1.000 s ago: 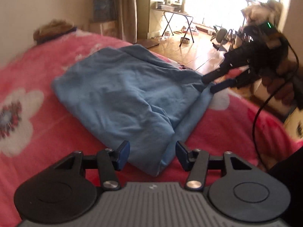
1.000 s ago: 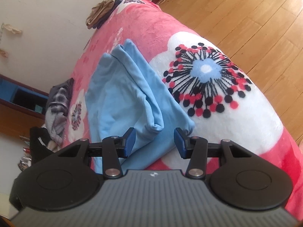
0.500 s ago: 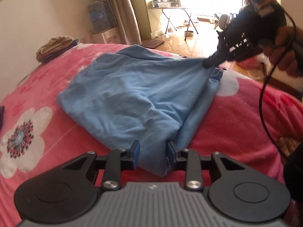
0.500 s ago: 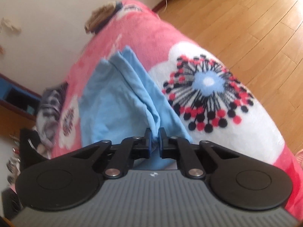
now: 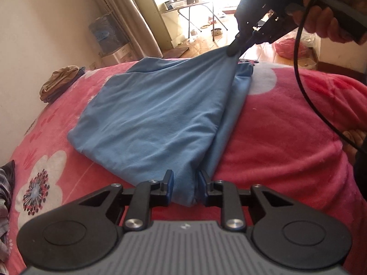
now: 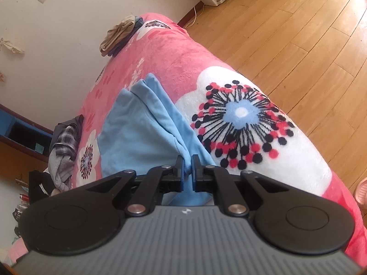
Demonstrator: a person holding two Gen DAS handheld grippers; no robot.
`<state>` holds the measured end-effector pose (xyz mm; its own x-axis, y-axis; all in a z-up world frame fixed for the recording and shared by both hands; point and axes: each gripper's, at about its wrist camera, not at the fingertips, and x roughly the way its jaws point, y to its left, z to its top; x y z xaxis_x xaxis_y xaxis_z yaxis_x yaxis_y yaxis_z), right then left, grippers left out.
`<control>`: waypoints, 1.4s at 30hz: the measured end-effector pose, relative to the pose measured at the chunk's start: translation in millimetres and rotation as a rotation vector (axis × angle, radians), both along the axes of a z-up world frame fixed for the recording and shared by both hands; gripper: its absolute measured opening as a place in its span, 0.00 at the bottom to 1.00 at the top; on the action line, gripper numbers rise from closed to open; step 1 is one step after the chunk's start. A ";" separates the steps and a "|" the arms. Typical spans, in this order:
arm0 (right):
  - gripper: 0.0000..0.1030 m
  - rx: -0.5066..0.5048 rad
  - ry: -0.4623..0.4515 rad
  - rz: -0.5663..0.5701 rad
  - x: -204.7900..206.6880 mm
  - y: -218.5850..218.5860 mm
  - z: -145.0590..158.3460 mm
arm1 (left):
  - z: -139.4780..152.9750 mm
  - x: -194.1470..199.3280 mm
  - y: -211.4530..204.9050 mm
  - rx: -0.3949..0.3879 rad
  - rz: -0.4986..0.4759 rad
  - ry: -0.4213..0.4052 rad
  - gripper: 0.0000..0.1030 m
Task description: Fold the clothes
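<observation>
Left wrist view: the blue garment point(image 5: 156, 119) lies spread on the pink flowered blanket point(image 5: 286, 137) of the bed, and every other thing is placed from it. At its near corner the left claw point(image 5: 183, 186) is closing, with a fold of the cloth between its blue pads point(image 5: 169, 184), which do not yet press it tight. At the garment's far right corner the right claw point(image 5: 234, 50), held in a person's hand point(image 5: 325, 20), pinches the cloth and lifts it into a peak. Left of the garment, by the wall, sits a small heap of tan and dark clothes point(image 5: 59, 82). Beyond it are a curtain point(image 5: 128, 13), a folding table point(image 5: 192, 6) and a sunlit wooden floor. Right wrist view: the right claw point(image 6: 187, 168) is nearly shut, gripping a bunched edge of the garment point(image 6: 142, 133), which stretches away from it along the blanket point(image 6: 179, 52). Right of the garment a large white flower print point(image 6: 243, 114) covers the blanket; beyond that is the wooden floor point(image 6: 286, 29). Left of the garment lie crumpled plaid and grey clothes point(image 6: 64, 146).
</observation>
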<state>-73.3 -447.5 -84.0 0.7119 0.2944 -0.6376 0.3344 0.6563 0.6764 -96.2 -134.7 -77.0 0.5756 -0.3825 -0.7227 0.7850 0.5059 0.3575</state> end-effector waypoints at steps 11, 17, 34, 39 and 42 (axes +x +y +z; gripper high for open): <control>0.04 0.010 0.000 -0.017 -1.8 -1.5 0.3 | -0.7 -3.7 7.8 0.001 0.021 -0.047 0.05; 0.04 0.023 0.000 -0.025 -4.8 -2.3 0.7 | 5.1 -12.6 14.9 0.009 -0.030 -0.092 0.03; 0.04 -0.102 0.047 0.012 -7.3 4.7 -12.5 | -8.0 -14.7 20.9 0.057 -0.081 -0.034 0.04; 0.04 -0.104 0.041 0.012 -8.7 4.4 -8.2 | -9.6 -12.6 18.3 0.070 -0.082 -0.022 0.10; 0.04 -0.128 0.024 0.017 -9.6 7.1 -2.5 | -10.0 -12.3 17.8 0.066 -0.090 -0.028 0.04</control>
